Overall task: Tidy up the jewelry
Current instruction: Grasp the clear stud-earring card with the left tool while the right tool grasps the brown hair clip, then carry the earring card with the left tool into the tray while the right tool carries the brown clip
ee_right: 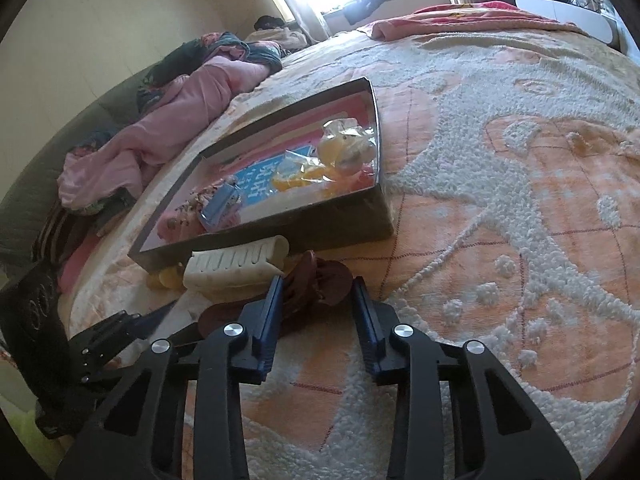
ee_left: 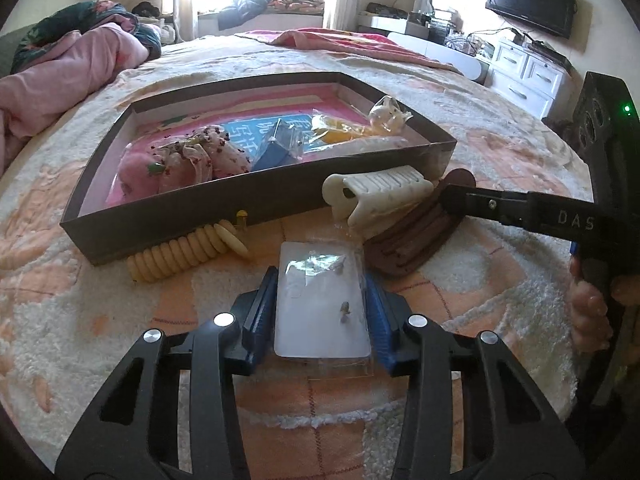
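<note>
A dark shallow box (ee_left: pixel 192 220) lies on the bed and holds pink pouches (ee_left: pixel 180 156), a blue packet (ee_left: pixel 276 148) and yellow bagged items (ee_left: pixel 340 130). My left gripper (ee_left: pixel 320 284) is shut on a white earring card in a clear bag (ee_left: pixel 320 304), in front of the box. A cream hair claw (ee_left: pixel 376 196) rests on a brown hair clip (ee_left: pixel 408 240) by the box's near wall. A cream bead bracelet (ee_left: pixel 188 252) lies against that wall. My right gripper (ee_right: pixel 316 292) is open with its fingers either side of the brown clip (ee_right: pixel 320 284); it also shows in the left wrist view (ee_left: pixel 452 200).
The bed has an orange and white tufted cover (ee_right: pixel 500 200). Pink bedding (ee_left: pixel 60 76) is piled at the far left. A TV (ee_left: pixel 532 0) and white drawers (ee_left: pixel 528 68) stand at the far right. The box also shows in the right wrist view (ee_right: pixel 340 224).
</note>
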{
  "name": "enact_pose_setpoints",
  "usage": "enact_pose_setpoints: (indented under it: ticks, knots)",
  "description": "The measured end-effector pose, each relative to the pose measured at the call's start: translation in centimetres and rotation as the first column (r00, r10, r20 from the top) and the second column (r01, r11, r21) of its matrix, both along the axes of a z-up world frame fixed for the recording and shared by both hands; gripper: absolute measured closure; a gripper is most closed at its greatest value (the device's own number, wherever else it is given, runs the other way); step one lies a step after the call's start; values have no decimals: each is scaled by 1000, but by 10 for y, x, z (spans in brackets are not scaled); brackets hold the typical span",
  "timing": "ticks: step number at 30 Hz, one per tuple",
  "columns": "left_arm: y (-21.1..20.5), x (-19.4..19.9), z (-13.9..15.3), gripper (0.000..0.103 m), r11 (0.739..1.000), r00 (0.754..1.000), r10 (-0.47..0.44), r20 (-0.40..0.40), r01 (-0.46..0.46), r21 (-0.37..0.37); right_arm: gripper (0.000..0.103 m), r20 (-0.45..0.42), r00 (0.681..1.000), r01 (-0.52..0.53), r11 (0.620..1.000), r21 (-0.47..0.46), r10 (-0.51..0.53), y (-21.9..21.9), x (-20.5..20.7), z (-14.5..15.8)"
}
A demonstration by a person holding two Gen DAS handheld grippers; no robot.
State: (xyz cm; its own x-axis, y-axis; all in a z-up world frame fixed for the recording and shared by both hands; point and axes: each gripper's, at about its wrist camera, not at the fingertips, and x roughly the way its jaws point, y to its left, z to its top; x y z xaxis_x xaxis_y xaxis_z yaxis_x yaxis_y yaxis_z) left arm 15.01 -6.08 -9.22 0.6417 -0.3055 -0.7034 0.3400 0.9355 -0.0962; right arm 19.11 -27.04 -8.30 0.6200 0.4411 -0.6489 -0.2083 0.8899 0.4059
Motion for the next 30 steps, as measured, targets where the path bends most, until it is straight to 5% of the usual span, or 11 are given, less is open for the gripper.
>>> enact_pose_setpoints:
  ticks: [13,30]
  knots:
    - [9,-9,7,71,1000,1000,8,-4,-9,-21,77,38,999,-23,997,73,20,0,-10,15]
    - [25,-20,49,71,997,996,39,83,-33,-73,79,234,972,31,998,-57,-17,-6,-32,72]
